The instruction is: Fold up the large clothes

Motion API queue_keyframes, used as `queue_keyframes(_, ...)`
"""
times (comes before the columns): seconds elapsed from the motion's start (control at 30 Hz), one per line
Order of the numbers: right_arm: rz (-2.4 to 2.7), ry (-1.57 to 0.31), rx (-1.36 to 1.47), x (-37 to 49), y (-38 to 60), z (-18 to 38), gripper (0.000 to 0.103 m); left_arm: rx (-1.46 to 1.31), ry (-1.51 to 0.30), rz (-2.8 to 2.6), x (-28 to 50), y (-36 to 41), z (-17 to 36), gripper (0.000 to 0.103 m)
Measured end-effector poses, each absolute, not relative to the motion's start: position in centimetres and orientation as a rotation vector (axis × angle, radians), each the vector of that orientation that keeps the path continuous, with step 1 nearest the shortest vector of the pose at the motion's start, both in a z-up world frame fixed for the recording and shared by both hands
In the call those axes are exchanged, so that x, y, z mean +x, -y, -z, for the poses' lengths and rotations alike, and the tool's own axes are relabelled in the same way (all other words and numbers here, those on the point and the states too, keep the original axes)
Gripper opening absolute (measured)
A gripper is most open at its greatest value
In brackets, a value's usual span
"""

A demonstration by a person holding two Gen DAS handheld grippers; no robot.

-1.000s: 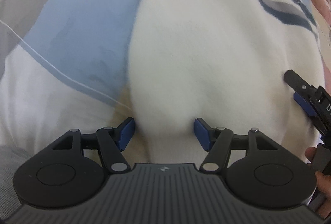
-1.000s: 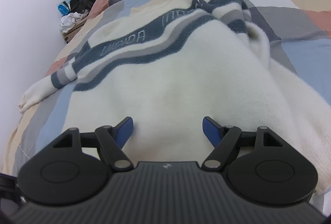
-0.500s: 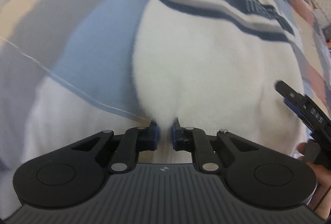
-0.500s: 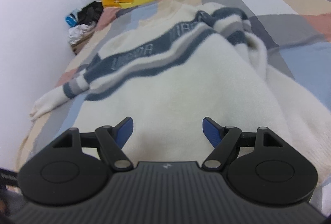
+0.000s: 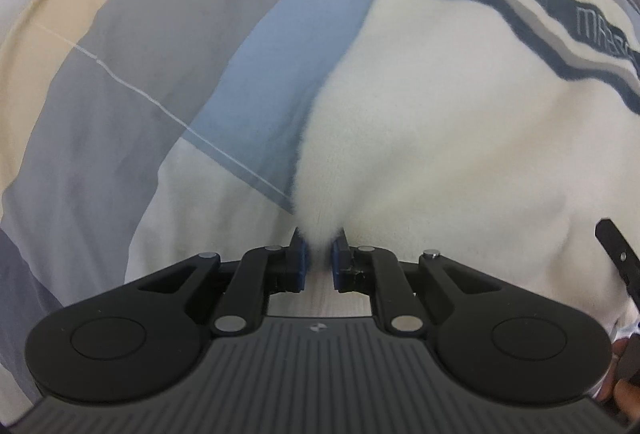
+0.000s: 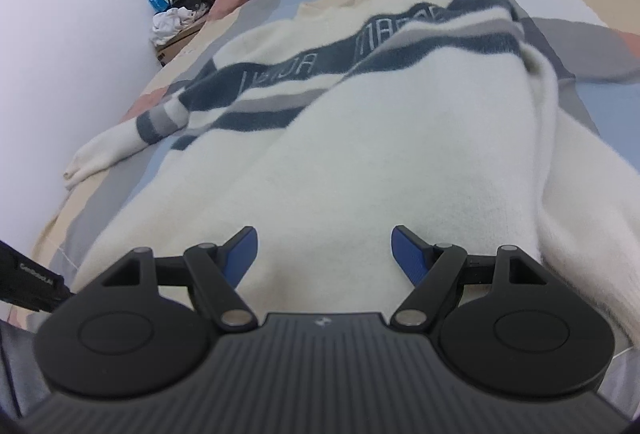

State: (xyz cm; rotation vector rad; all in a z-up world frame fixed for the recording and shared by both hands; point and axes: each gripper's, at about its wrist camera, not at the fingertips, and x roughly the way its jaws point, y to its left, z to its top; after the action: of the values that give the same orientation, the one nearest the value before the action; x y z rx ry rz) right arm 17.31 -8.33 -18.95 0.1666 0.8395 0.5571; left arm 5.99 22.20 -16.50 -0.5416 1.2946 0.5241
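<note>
Left gripper (image 5: 319,260) pinching the near hem corner of the cream sweater (image 5: 460,137), jaws having just been closing on the fleece; right gripper (image 6: 324,254) hovering wide open, holding nothing. Sweater lying spread across the patchwork bed (image 5: 168,45). Risking thin fleece slipping free while lifting. Only the right view showing the left sleeve (image 6: 120,145) trailing toward the bed's edge.

Both black grippers (image 5: 319,260) (image 6: 324,252) carry blue-padded jaws and ribbed bodies.
</note>
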Motion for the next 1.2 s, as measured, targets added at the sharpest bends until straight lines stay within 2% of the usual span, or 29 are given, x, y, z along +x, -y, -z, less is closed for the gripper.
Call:
queue_keyframes(0.13, -0.557, -0.836, 0.189, 17.2, 8.7, 18.8, 0.076, -0.532, -1.288, -0.519, 6.1, -21.9, 15.9, 0.027)
queue_keyframes(0.17, -0.557, -0.835, 0.191, 17.1, 8.7, 18.7, 0.076, -0.558, -1.286, -0.513, 6.2, -22.0, 16.0, 0.036)
queue_keyframes(0.2, -0.558, -0.834, 0.194, 17.1, 8.8, 18.7, 0.076, -0.594, -1.289, -0.499, 6.3, -22.2, 16.2, 0.051)
queue_keyframes(0.23, -0.561, -0.833, 0.198, 17.0, 8.8, 18.7, 0.076, -0.610, -1.297, -0.469, 6.4, -22.3, 16.3, 0.054)
queue_keyframes(0.5, -0.560, -0.751, 0.138, 15.8, 8.5, 17.4, 0.076, -0.405, -1.159, -0.419, 8.1, -19.0, 12.4, 0.056)
queue_keyframes(0.83, -0.410, -0.681, 0.249, 17.2, 12.6, 15.8, 0.076, -0.266, -0.965, -0.234, 14.1, -10.4, 8.3, 0.056)
queue_keyframes(1.2, -0.293, -0.705, 0.360, 20.0, 18.1, 15.4, 0.076, -0.190, -0.832, -0.086, 22.3, -2.5, 9.5, 0.056)
